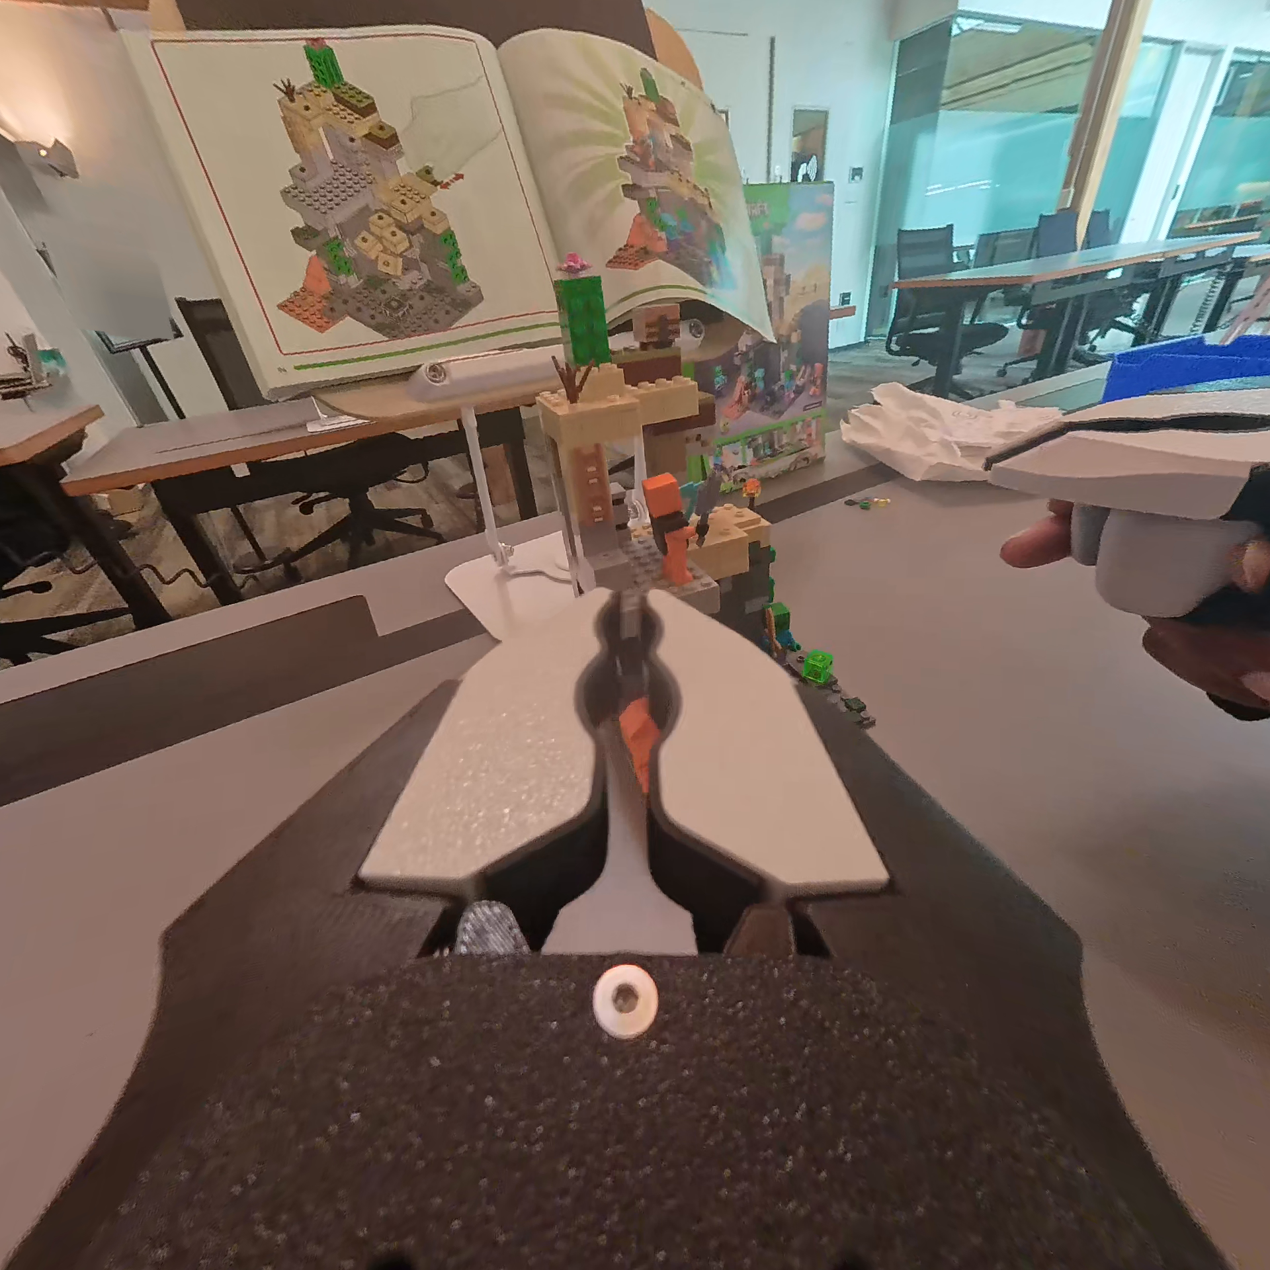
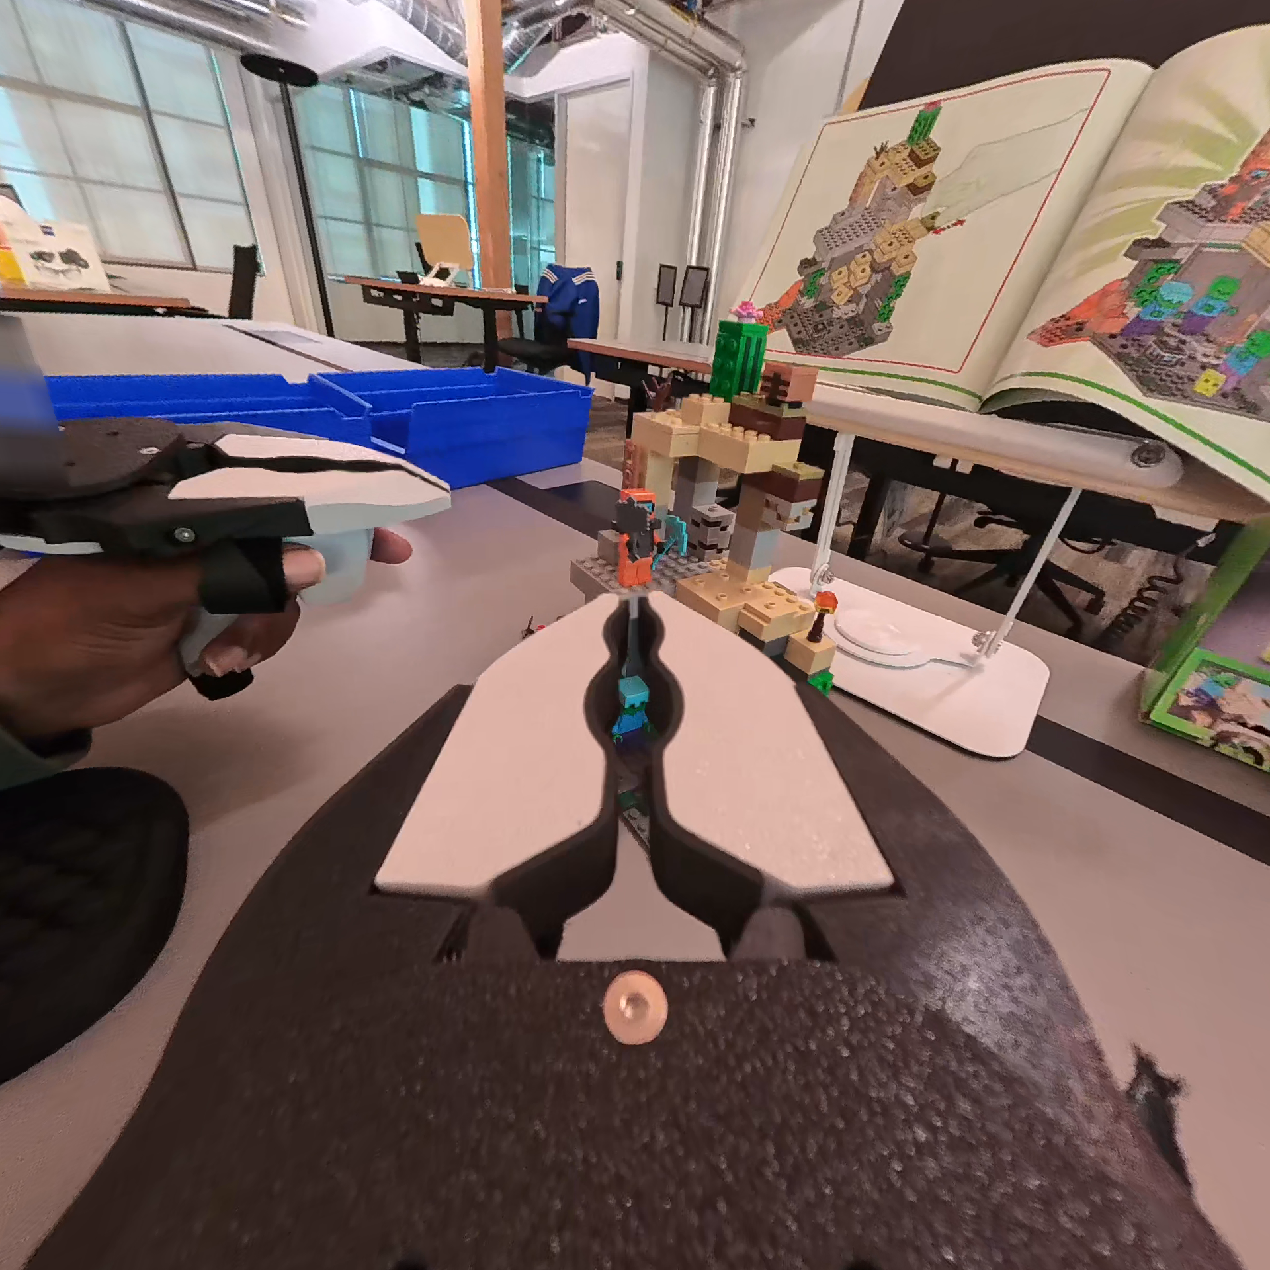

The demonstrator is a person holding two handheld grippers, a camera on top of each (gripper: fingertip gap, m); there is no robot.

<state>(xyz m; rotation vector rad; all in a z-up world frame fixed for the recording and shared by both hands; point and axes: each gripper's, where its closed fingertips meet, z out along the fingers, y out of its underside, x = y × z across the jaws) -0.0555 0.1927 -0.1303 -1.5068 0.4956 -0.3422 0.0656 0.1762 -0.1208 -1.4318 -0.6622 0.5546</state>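
A brick-built tower model [image 1: 618, 440] of tan, grey and brown bricks stands on the grey table [image 1: 962, 721]. A green cactus [image 1: 583, 319] tops it, and an orange figure [image 1: 673, 536] stands on its grey plate. My left gripper [image 1: 629, 608] is shut and empty, pointing at the model from a short distance. It also shows in the right wrist view [image 2: 440, 491], held in a hand left of the model [image 2: 715, 447]. My right gripper [image 2: 636, 603] is shut and empty, facing the orange figure [image 2: 636, 543]. It shows in the left wrist view [image 1: 993, 464], well right of the model.
An open instruction booklet [image 1: 385, 206] rests on a white stand [image 1: 481, 584] behind the model. The set's box [image 1: 776, 343] stands beside it. A crumpled white bag [image 1: 941, 433], blue bins [image 2: 467, 419], small loose pieces [image 1: 869, 503] and a green translucent cube [image 1: 818, 665] lie on the table. The green cactus [image 1: 583, 319] sits 12 cm or so from the ends of my left fingers.
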